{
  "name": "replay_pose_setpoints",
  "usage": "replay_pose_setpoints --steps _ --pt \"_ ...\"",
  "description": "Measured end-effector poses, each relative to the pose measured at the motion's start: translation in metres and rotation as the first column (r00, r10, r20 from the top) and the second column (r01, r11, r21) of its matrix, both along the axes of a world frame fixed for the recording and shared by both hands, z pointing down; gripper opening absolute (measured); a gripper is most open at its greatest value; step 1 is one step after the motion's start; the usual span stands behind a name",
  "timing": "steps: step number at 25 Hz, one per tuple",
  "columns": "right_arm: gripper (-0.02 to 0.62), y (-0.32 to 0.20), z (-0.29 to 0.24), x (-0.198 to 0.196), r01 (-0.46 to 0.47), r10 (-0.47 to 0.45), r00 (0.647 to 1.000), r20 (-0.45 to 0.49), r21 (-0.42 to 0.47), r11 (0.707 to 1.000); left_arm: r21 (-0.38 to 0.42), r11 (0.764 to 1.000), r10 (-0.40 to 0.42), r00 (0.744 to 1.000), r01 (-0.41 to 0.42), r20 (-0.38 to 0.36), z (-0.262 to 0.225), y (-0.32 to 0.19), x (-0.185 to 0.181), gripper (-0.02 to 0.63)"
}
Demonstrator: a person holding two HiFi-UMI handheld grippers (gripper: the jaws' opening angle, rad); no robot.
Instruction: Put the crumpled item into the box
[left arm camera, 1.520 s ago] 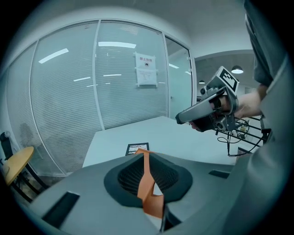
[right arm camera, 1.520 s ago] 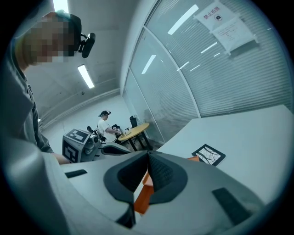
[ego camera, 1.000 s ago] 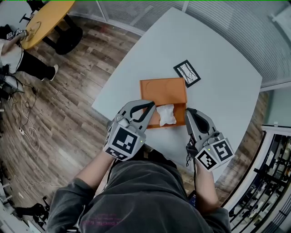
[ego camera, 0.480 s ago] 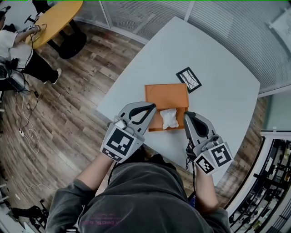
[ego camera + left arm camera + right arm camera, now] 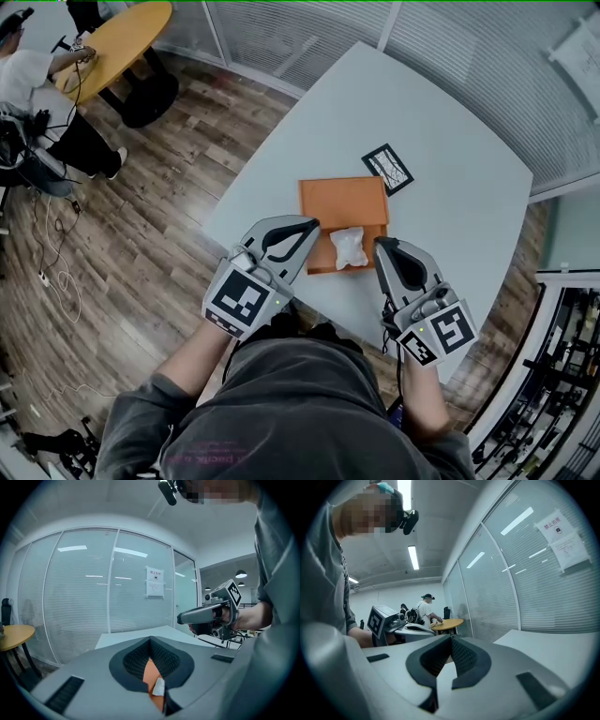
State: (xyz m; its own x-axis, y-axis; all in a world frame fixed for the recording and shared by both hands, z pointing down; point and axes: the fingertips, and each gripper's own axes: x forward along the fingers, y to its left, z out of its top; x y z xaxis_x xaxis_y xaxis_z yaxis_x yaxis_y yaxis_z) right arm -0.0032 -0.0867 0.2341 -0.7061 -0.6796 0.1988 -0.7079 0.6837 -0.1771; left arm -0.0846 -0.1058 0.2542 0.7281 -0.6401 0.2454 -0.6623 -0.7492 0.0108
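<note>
A flat orange box (image 5: 342,202) lies on the white table (image 5: 450,141). A crumpled white item (image 5: 349,247) rests on the box's near right part. My left gripper (image 5: 312,225) hangs shut and empty over the box's near left corner, just left of the item. My right gripper (image 5: 381,244) is shut and empty just right of the item, by the box's near right corner. In the left gripper view, the closed left gripper (image 5: 150,641) shows a sliver of the box (image 5: 149,677) and item (image 5: 158,687) below it. The right gripper view looks past the closed right gripper (image 5: 451,639).
A black-and-white marker card (image 5: 388,169) lies on the table beyond the box. The table's near edge runs just under both grippers. Wooden floor lies to the left, where a person sits at a round yellow table (image 5: 112,42). Glass walls with blinds close off the far side.
Both grippers stay shut and empty on either side of the crumpled item. The head view has shifted a little; the item and box have not moved on the table.
</note>
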Motion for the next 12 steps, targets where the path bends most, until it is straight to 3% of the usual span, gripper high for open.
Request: replay_pose_setpoints --steps 12 --pt "0.002 -0.0022 0.0007 0.0013 -0.001 0.001 1.000 -0.015 -0.003 1.000 -0.006 1.000 -0.005 1.000 0.005 -0.008 -0.0023 0.0009 0.0000 0.012"
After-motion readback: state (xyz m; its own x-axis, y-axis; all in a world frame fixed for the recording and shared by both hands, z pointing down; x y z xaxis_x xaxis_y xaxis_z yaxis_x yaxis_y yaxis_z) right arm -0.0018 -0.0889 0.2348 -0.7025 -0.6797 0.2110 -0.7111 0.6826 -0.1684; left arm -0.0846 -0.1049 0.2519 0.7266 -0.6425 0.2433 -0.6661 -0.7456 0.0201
